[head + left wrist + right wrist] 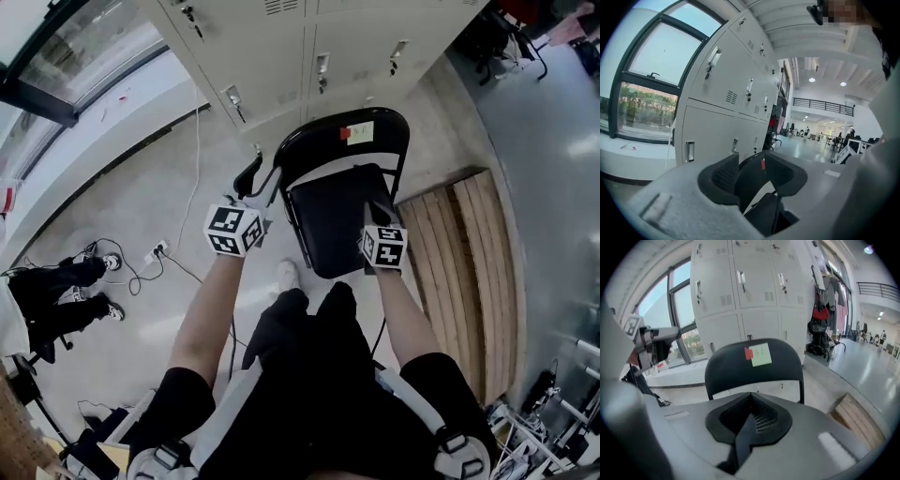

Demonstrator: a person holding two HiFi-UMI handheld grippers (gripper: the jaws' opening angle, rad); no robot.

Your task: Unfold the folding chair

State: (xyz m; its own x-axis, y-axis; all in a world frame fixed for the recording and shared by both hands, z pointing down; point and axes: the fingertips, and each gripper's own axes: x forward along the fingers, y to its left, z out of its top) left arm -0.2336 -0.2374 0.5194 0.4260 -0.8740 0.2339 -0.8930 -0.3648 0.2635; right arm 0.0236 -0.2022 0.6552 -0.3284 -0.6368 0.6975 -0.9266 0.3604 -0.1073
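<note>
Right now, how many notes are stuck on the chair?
2: a small red paper note and a larger pale green one beside it, on the black folding chair's backrest; its rear is hidden.

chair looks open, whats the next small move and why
Probably draw both grippers back, clear of the folding chair: its seat lies flat and its backrest stands up, so it looks unfolded. The left gripper is open beside the chair; the right gripper is shut on nothing above the seat.
</note>
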